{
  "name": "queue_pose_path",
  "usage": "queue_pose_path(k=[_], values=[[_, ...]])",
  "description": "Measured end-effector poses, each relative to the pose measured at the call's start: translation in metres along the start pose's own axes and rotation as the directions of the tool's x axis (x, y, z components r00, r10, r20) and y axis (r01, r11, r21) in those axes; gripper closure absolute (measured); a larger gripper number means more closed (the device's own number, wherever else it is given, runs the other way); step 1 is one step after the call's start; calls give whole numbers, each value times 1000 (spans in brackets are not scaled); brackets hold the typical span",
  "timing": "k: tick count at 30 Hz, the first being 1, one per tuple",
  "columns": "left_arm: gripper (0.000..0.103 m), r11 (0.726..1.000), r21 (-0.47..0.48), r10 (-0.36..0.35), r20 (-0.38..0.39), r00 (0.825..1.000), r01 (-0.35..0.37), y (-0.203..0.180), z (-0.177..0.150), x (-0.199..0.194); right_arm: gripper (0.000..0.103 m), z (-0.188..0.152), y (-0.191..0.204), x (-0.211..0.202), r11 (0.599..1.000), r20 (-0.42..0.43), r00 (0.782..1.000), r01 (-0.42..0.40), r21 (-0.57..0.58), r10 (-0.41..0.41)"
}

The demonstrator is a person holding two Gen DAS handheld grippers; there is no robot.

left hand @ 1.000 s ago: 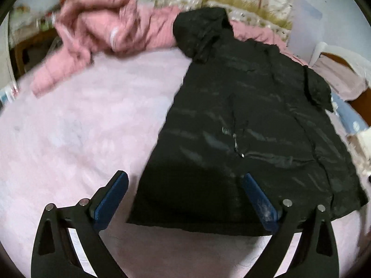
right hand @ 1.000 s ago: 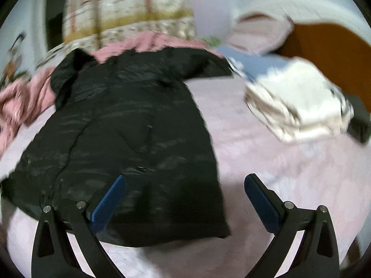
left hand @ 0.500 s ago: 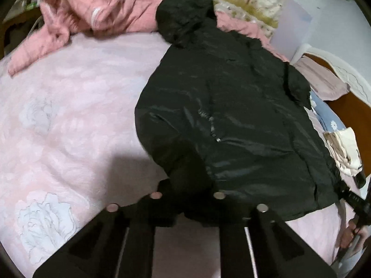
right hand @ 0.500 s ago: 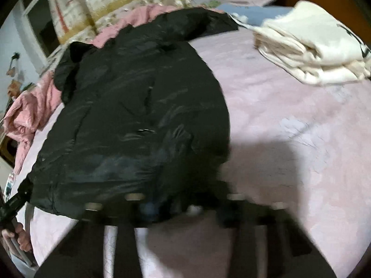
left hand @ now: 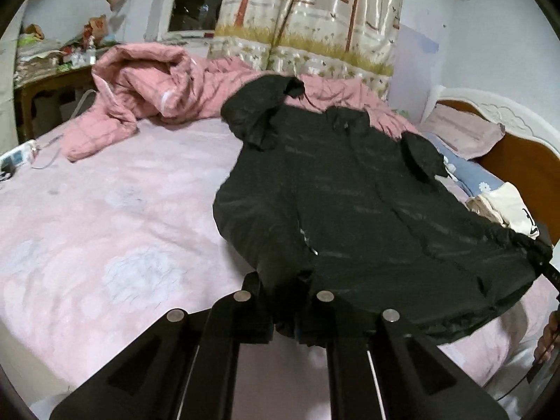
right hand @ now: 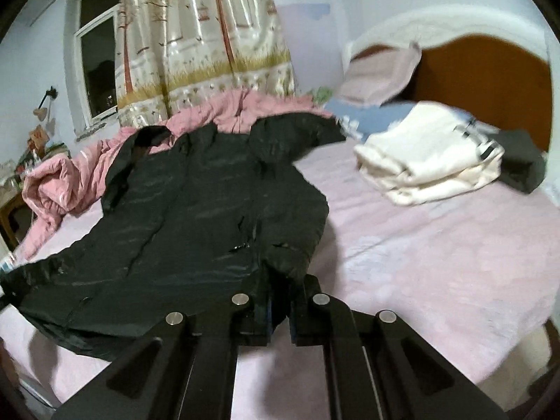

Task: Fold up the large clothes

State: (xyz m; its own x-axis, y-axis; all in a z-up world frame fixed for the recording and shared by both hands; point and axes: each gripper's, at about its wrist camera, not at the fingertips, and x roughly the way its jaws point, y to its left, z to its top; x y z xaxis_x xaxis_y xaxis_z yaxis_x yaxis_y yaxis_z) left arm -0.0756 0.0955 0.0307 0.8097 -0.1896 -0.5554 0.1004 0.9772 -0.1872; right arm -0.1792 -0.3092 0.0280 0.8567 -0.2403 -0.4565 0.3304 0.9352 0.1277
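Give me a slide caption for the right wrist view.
Right claw shut on the hem of a black jacket spread on a pink bed, folded cream garment beyond.

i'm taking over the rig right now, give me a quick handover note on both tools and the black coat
Left tool: shut on the near hem corner of the black coat, fabric bunched between its fingers.
Right tool: shut on the other hem corner, same coat.
Coat: spread lengthwise on the pink bed sheet, hood end toward the curtain, near hem lifted off the sheet by both tools.
Nearby: pink quilt heaped at the far side; a folded cream garment near the headboard.
Done: both hem corners gripped and raised.
Left: likely carry the hem toward the hood end to make the first fold, release, then fold further.
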Motion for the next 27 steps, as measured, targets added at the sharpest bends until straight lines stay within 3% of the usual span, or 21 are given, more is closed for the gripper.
queue_pose_path(k=[4,7,10,14,19,21,23,25,26,27], values=[[96,1000,2,27,45,999,-27,-5,6,-25,96,3,1,-30,1000,68,998,-1,12,0],[96,994,59,89,71,993,-93,-22,36,-21,96,24,9,-31,1000,127,991,29,-1,-28],[96,988,62,137,46,990,-140,-34,76,13,96,62,27,1,997,143,987,74,-29,-69],[96,973,100,210,-24,977,-207,-38,99,77,97,96,45,70,992,94,991,106,-69,-99],[94,957,154,266,-115,957,-247,-33,85,157,96,85,57,153,978,-6,990,140,-153,-143],[92,956,161,270,-149,951,-246,-32,75,184,96,72,53,189,979,-104,982,142,-148,-159],[79,950,162,297,-208,932,-266,-32,69,209,96,60,45,209,982,-173,971,143,-127,-164],[70,950,162,294,-186,938,-265,-33,70,211,95,56,37,222,987,-217,964,135,-90,-152],[52,946,176,300,-157,941,-272,-35,69,207,91,58,31,222,992,-224,967,111,-62,-122],[39,937,195,318,-122,940,-291,-35,69,199,77,61,24,219,995,-212,972,92,-34,-97]])
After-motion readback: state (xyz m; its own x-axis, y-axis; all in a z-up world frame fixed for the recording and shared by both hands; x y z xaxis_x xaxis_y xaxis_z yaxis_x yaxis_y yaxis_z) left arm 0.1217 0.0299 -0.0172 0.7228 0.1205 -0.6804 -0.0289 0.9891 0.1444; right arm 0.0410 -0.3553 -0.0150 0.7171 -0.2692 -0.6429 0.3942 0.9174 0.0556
